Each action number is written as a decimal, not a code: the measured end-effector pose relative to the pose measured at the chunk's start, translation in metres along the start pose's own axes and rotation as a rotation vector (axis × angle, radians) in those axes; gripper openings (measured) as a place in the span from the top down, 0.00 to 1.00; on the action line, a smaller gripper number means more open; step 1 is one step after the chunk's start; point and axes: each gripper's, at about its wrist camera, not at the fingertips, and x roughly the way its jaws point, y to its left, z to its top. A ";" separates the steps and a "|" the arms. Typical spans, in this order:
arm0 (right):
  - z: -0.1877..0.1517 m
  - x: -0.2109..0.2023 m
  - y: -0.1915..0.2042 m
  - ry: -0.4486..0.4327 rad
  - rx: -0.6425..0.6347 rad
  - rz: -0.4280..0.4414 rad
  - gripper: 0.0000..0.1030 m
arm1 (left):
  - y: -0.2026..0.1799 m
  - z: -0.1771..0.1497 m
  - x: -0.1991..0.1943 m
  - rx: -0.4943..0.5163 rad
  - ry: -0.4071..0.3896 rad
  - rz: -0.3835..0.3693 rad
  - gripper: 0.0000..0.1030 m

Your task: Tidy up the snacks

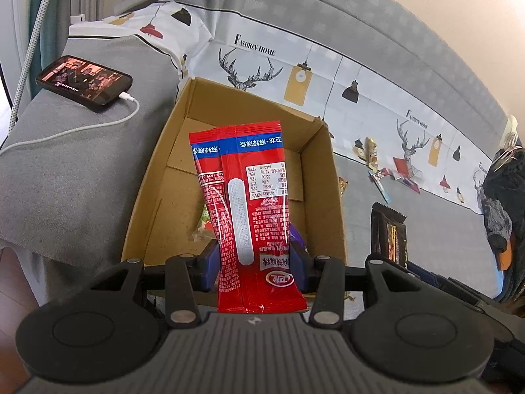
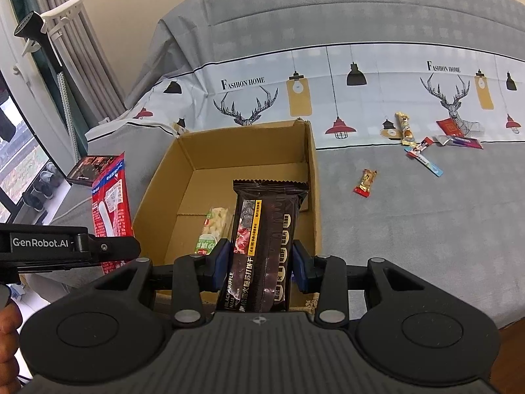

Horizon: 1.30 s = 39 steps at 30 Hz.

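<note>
My left gripper is shut on two overlapping red snack packets, held upright over the near end of an open cardboard box. My right gripper is shut on a dark brown cracker packet, which hangs over the same cardboard box at its near right side. On the box floor lies a green and white snack, also visible as the green and white snack in the left wrist view. The red packets show at the left of the right wrist view, outside the box's left wall.
The box sits on a grey bed with a printed sheet. Several loose small snacks lie on the bed to the right of the box. A phone on a charging cable rests on a grey cushion to the left. A hand shows at the left edge.
</note>
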 end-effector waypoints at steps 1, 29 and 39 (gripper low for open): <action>0.000 0.002 0.000 0.003 0.000 0.000 0.60 | 0.001 0.000 0.001 0.000 0.003 0.001 0.52; 0.006 0.051 0.001 0.090 0.009 -0.018 0.60 | 0.008 0.016 0.045 0.008 0.062 0.014 0.52; 0.010 0.069 0.005 0.115 0.009 -0.018 0.60 | 0.011 0.021 0.061 0.005 0.080 0.016 0.52</action>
